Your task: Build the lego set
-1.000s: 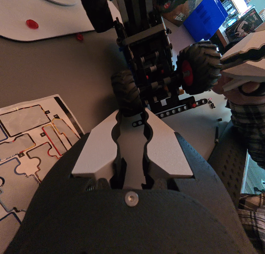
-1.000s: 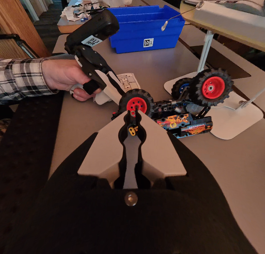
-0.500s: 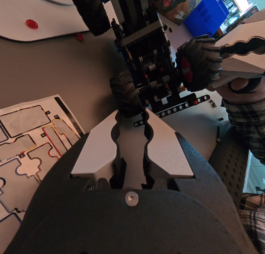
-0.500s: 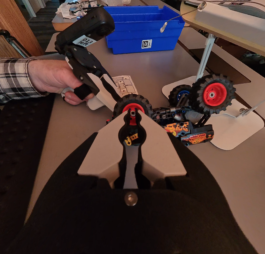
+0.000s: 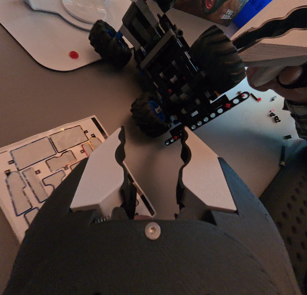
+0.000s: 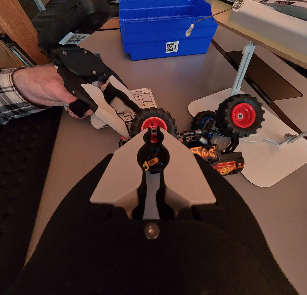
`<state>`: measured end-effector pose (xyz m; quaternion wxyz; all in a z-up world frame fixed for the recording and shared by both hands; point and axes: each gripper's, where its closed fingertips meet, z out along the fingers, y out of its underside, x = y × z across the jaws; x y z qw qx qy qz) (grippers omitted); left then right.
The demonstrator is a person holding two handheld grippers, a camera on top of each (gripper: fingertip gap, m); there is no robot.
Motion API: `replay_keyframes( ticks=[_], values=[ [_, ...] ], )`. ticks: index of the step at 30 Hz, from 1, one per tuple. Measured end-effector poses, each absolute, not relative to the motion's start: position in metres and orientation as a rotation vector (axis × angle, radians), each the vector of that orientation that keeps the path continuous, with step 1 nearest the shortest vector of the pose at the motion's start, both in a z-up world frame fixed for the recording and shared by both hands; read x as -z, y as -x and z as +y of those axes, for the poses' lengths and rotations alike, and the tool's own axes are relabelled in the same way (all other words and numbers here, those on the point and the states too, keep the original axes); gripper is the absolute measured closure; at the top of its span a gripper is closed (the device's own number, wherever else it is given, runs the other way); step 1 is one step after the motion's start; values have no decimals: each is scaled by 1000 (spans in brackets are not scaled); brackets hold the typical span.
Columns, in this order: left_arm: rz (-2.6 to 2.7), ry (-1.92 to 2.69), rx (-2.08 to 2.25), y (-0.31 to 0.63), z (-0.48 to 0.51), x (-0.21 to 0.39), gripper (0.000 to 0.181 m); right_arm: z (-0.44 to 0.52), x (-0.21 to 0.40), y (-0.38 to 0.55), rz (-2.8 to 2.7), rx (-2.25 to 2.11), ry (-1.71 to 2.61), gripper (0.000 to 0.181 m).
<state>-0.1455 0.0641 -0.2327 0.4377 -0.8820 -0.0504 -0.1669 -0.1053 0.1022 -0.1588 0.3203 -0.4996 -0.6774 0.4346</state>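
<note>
The lego truck [image 5: 169, 67] lies on its side on the grey table, underside toward my left gripper; it also shows in the right wrist view [image 6: 214, 153]. My left gripper [image 5: 152, 132] is open and empty, its tips just short of the small blue-hubbed wheel [image 5: 149, 114]. It shows in the right wrist view [image 6: 127, 120] beside the red-hubbed wheel [image 6: 153, 122]. My right gripper [image 6: 153, 130] is shut on a red axle piece [image 6: 153, 134] at that wheel's hub. It shows at the upper right of the left wrist view [image 5: 234, 44].
A sticker sheet [image 5: 41, 162] lies at the left. A white stand base [image 6: 274, 153] carries the truck's far end. A blue bin [image 6: 162, 20] stands behind. Small loose pieces [image 5: 274, 117] lie at the right. A black mat [image 6: 25, 153] edges the table.
My left gripper has opened wide and drawn back from the small wheel. The right gripper stays shut at the red hub, and the truck has shifted a little.
</note>
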Motion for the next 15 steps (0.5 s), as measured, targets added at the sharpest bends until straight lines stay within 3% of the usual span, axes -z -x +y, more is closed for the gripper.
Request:
replay_keyframes(
  ticks=[3, 8, 15],
  values=[
    [-92, 2160, 344, 152, 64, 214, 111, 101, 158, 108, -1814, -1143, 1318, 177],
    [-8, 1963, 518, 131, 82, 151, 126, 101, 159, 108, -1857, -1123, 1317, 177],
    [29, 1995, 644, 112, 107, 161, 136, 102, 160, 109, -1913, -1072, 1291, 176]
  ],
)
